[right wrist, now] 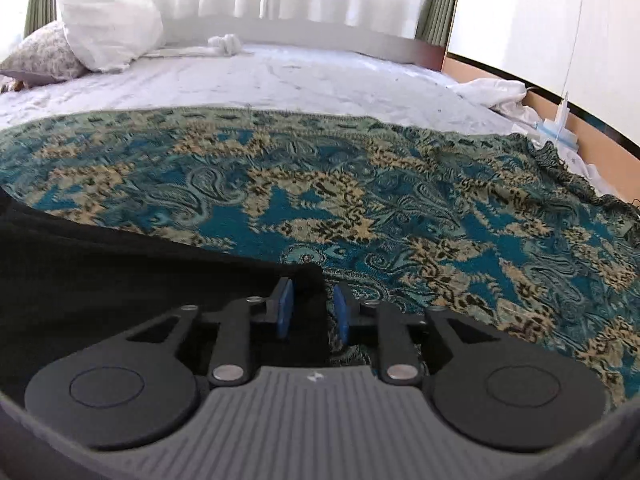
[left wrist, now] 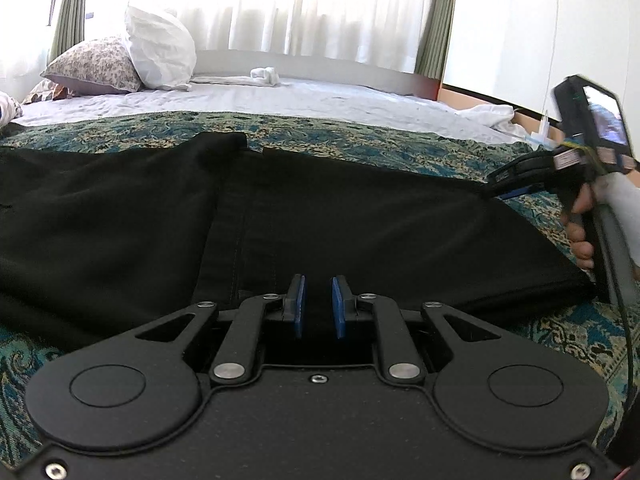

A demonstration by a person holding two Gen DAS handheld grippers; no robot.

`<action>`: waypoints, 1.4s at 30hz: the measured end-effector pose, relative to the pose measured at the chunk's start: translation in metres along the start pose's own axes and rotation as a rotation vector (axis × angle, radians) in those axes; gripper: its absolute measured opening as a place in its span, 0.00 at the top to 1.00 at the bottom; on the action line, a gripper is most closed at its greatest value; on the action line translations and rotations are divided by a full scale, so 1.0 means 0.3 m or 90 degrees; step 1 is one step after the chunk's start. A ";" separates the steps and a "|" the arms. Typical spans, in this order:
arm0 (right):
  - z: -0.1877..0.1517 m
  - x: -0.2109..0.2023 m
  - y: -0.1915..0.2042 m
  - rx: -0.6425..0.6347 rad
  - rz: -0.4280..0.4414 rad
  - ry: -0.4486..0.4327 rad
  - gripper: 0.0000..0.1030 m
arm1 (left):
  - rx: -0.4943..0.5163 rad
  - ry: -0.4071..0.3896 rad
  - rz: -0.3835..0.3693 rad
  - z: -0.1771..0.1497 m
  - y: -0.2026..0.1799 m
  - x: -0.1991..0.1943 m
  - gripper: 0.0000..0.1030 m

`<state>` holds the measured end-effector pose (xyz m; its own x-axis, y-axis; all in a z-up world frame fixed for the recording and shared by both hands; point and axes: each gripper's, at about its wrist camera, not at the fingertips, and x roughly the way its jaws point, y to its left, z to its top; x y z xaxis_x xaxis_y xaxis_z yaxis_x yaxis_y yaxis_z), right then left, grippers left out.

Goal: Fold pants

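Black pants (left wrist: 280, 216) lie spread across a teal patterned blanket (left wrist: 360, 140) on the bed. My left gripper (left wrist: 319, 306) hovers over the near edge of the pants, its blue pads a small gap apart, nothing between them. My right gripper (left wrist: 504, 188) shows at the right of the left wrist view, at the far right corner of the pants. In the right wrist view the right gripper (right wrist: 312, 308) is open, with a corner of the pants (right wrist: 120, 280) lying between its blue pads (right wrist: 285, 308).
A white pillow (left wrist: 160, 52) and a floral pillow (left wrist: 92, 66) lean at the far left of the bed. White cloths (left wrist: 264, 76) lie on the sheet (left wrist: 280, 96). Crumpled white fabric (right wrist: 496, 90) lies at the right edge by the wall.
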<state>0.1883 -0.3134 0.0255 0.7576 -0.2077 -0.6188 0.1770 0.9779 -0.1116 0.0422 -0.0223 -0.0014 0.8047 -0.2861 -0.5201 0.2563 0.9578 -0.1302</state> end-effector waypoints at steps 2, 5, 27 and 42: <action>-0.001 -0.056 0.000 0.005 0.015 -0.016 0.51 | -0.003 0.000 -0.002 0.000 0.006 0.000 0.85; -0.012 -0.141 0.014 0.003 0.050 -0.037 0.45 | -0.003 0.000 -0.002 0.002 0.007 0.002 0.85; -0.260 -0.396 0.425 -0.035 0.262 -0.073 0.25 | -0.078 -0.066 0.069 0.156 0.312 -0.241 0.05; -0.323 -0.411 0.676 -0.178 0.319 -0.087 0.06 | -0.418 -0.082 0.305 0.129 0.903 -0.216 0.02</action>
<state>0.0699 -0.0870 0.0038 0.7832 0.2985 -0.5454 -0.3817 0.9233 -0.0427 0.0801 0.2545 0.0296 0.8130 0.1949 -0.5487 -0.4637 0.7867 -0.4076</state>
